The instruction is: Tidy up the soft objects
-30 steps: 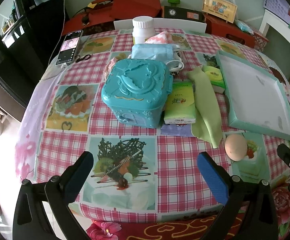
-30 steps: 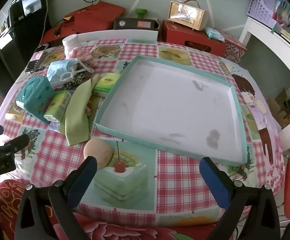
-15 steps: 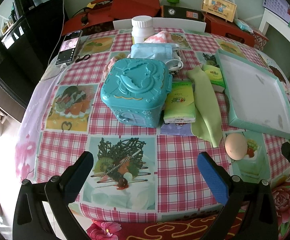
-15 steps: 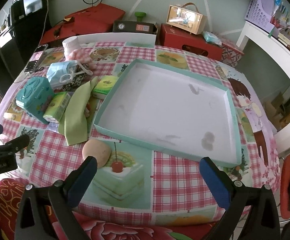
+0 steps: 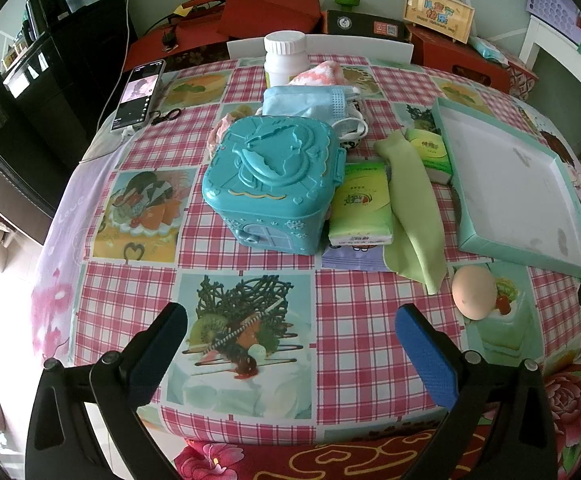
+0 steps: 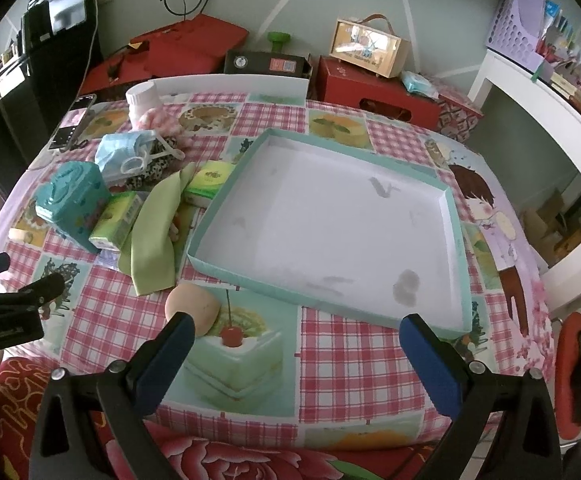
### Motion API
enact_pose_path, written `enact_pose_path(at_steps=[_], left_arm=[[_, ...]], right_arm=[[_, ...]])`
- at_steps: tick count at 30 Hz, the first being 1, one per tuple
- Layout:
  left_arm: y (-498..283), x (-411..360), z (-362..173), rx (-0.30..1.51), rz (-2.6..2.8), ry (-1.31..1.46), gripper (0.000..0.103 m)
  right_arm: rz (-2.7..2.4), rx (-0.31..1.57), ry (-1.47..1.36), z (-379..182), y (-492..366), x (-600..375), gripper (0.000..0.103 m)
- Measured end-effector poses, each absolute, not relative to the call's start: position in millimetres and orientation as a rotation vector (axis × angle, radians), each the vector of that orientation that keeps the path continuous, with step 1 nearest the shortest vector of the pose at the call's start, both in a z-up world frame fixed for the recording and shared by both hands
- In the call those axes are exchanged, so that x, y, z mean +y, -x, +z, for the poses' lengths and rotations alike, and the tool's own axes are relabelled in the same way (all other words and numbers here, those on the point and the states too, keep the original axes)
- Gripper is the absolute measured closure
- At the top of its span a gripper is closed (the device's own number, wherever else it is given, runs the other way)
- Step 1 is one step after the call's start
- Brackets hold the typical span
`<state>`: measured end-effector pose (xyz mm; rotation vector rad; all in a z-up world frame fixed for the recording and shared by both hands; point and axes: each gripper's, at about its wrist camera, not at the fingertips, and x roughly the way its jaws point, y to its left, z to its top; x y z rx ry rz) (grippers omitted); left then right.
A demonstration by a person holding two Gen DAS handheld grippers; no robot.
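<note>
A teal-rimmed white tray point(image 6: 456, 216) point(image 5: 530, 254) lies bare at the table's right. Left of it sit a green cloth point(image 5: 412, 200) point(image 6: 152, 220), two green tissue packs point(image 5: 360, 204) point(image 5: 430, 152), a blue face mask point(image 5: 306, 100) point(image 6: 120, 154) and a pink-and-white fluffy cloth point(image 5: 322, 74). A teal plastic box point(image 5: 274, 174) point(image 6: 70, 200) stands mid-table. A beige egg-shaped object point(image 5: 472, 290) point(image 6: 192, 304) lies near the front edge. My left gripper point(image 5: 290, 350) is open over the tablecloth. My right gripper point(image 6: 296, 354) is open just in front of the tray.
A white bottle point(image 5: 285, 58) stands at the back, a phone point(image 5: 138, 96) on a cable at the back left. Red boxes point(image 6: 374, 90) and a dark cabinet point(image 5: 30, 92) surround the table. The left gripper's body point(image 6: 6, 312) shows at the right wrist view's left edge.
Both views have shifted slightly: the right gripper has drawn back and up a little from the tray. Nothing on the table has moved and both grippers remain open.
</note>
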<state>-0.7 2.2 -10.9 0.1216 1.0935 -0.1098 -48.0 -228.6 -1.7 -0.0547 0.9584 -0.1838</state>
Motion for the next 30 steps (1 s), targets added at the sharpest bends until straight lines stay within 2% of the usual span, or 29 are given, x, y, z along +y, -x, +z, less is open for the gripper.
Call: enact_pose_path(at_steps=[30], left_arm=[[4.4,4.9,-3.4,1.077,-0.125,-0.095,0.000]], right_arm=[[-0.153,0.980,0.054,-3.8,44.3,-223.8,0.000]])
